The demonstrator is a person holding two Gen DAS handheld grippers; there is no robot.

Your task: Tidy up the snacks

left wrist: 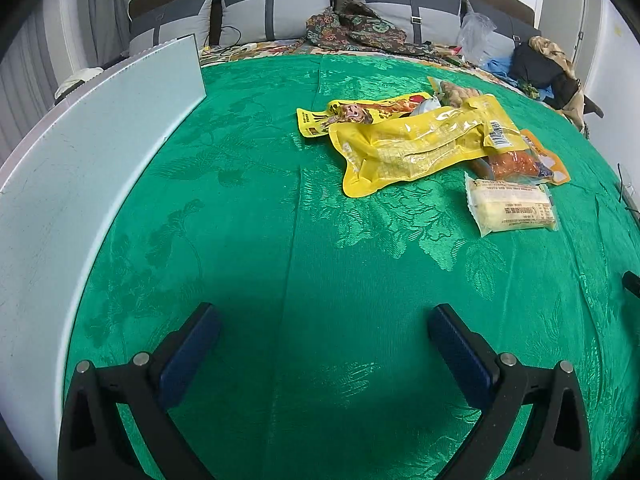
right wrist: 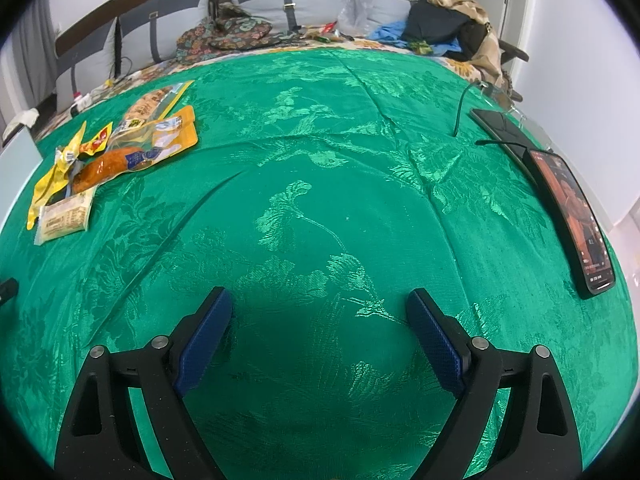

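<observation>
A pile of snack packets lies on the green cloth. In the left wrist view a large yellow packet (left wrist: 416, 146) tops it, with a pale cake packet (left wrist: 510, 208) at its near right and an orange sausage packet (left wrist: 520, 162) under it. My left gripper (left wrist: 324, 320) is open and empty, well short of the pile. In the right wrist view the pile is at the far left: the cake packet (right wrist: 64, 216), the sausage packet (right wrist: 116, 164). My right gripper (right wrist: 320, 304) is open and empty over bare cloth.
A white box wall (left wrist: 80, 152) runs along the left of the green cloth (left wrist: 260, 220). A phone (right wrist: 572, 216) and a dark flat device with a cable (right wrist: 500, 128) lie at the right edge. Cushions, clothes and bags lie at the back.
</observation>
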